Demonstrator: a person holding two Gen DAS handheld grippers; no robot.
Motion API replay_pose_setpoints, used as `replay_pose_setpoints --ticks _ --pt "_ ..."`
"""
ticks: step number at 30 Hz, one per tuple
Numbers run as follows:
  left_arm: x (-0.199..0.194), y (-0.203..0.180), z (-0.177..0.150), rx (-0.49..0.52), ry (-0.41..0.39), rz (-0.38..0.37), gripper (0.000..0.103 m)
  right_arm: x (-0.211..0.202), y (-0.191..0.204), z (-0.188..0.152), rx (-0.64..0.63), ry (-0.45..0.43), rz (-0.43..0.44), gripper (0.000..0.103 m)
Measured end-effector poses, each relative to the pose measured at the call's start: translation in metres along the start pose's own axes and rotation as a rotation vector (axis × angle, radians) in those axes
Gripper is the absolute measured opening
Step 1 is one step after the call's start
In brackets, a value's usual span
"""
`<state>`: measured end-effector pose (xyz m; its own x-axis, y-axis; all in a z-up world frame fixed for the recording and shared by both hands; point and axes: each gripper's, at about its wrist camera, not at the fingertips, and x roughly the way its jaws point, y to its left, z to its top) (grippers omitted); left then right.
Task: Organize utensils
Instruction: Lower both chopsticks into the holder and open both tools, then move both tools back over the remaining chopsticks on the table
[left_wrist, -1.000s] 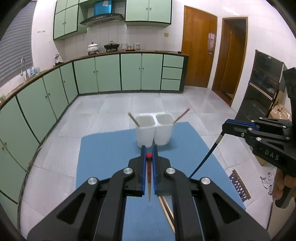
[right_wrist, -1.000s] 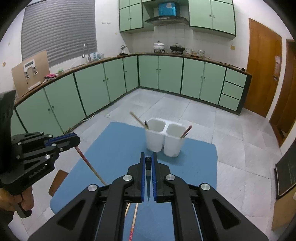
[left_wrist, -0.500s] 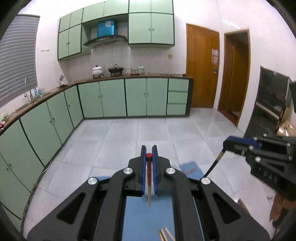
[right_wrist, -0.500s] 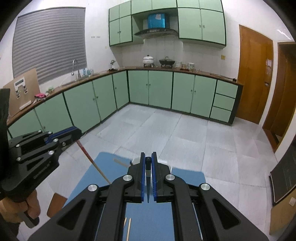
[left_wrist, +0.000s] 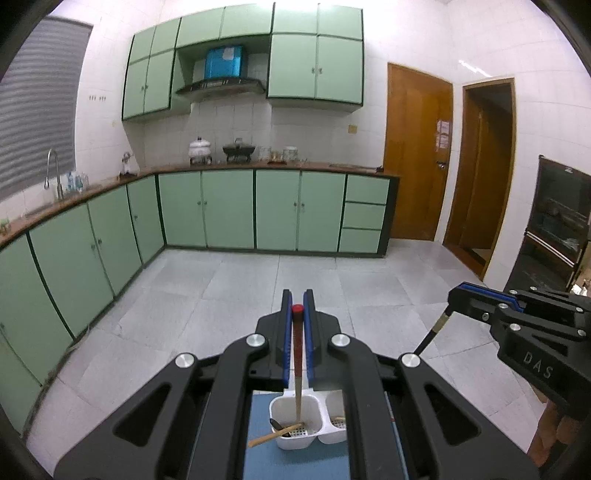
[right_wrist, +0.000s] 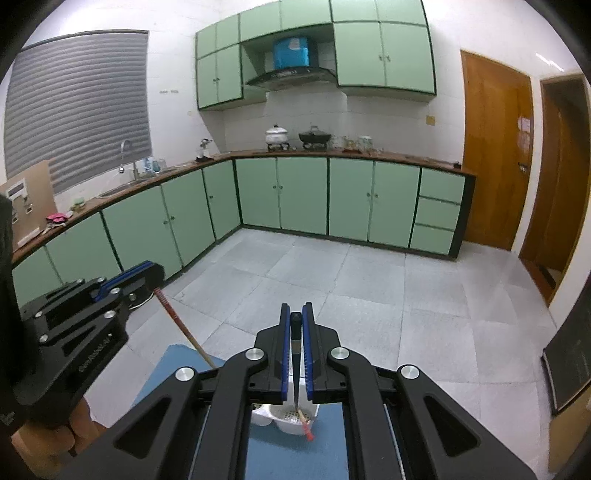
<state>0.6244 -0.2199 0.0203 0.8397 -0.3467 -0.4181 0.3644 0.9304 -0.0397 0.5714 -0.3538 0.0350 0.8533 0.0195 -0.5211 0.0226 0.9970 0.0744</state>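
Chopsticks (left_wrist: 296, 354) (right_wrist: 295, 363) now raised upright, pinched in left tongs (left_wrist: 297, 306) and right tongs (right_wrist: 296, 321), tips over holder (left_wrist: 295, 424) below; ready for dropping in.

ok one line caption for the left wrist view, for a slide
Left claw lowers a red-tipped chopstick into the white holder on the blue mat.

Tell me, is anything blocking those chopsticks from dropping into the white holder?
Nothing visible. The red-capped chopstick already dips into the holder's left cup, and the black chopstick into its other cup, each beside one lying there.
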Motion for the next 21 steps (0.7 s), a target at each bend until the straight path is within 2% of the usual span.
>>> replay_pose_setpoints --ticks 5,10,12,16,19,21 --pt "0.036 0.006 -0.036 0.005 0.073 0.002 0.005 0.045 -0.012 -0.034 0.010 0.074 0.004 0.006" --pt "0.039 0.010 -0.058 0.028 0.102 0.010 0.008 0.054 -0.013 -0.051 0.011 0.105 0.015 0.009" --pt "0.030 0.012 -0.059 0.047 0.095 0.013 0.016 0.045 -0.014 -0.052 0.019 0.094 0.015 0.016" --pt "-0.001 0.018 -0.053 0.055 0.066 0.019 0.026 0.014 -0.018 -0.048 0.036 0.053 0.020 0.016" --pt "-0.040 0.024 -0.057 0.073 0.033 0.032 0.032 -0.020 -0.018 -0.053 0.026 0.008 0.017 0.019" --pt "-0.073 0.025 -0.068 0.099 0.008 0.046 0.037 -0.053 -0.016 -0.066 0.028 -0.036 0.023 0.026"
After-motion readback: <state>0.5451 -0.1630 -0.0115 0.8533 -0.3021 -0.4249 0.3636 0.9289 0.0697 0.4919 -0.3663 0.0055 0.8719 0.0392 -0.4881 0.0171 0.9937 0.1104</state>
